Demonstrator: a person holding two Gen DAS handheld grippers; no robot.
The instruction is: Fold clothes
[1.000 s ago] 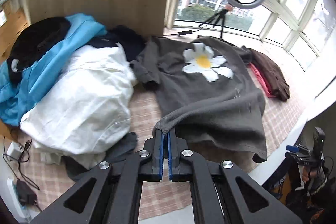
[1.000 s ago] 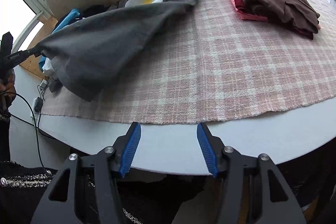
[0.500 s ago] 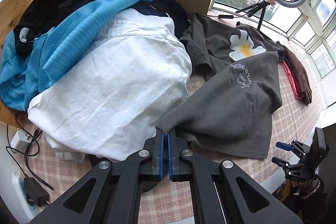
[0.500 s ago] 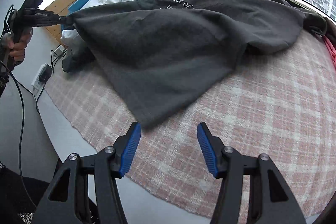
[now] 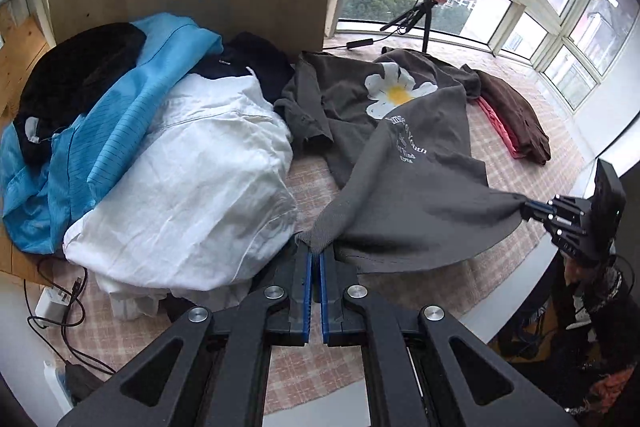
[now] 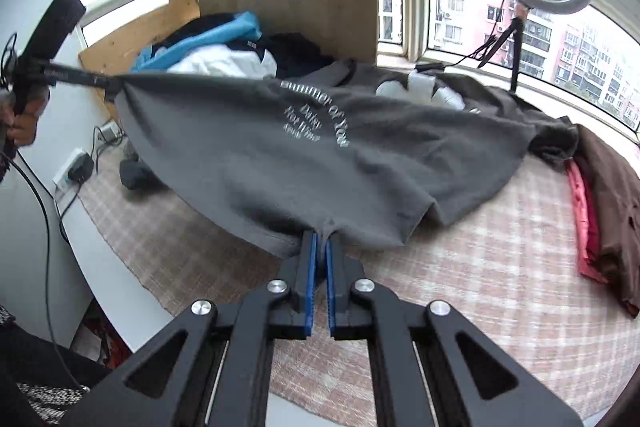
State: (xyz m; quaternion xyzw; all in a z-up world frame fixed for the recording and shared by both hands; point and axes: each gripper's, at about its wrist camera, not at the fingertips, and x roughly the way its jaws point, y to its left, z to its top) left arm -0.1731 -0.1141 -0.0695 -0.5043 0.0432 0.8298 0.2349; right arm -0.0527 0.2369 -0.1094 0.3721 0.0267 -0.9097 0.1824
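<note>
Since a second ago our right gripper [image 6: 320,247] has clamped the grey sweatshirt [image 6: 320,155] hem. Our left gripper [image 5: 314,259] pinches the other corner. Pulling harder could slip the thin bite free.

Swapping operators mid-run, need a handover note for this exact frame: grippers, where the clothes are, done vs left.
Left gripper: shut on one hem corner of the grey sweatshirt.
Right gripper: shut on the hem further along, near the other corner.
The sweatshirt's hem is lifted and stretched between them; its flower-print end still lies on the checked mat.
Done: brown and pink garments lie folded at the right of the mat.
Left: fold this sweatshirt, then the unfolded pile of white, blue and dark clothes on the left.
</note>
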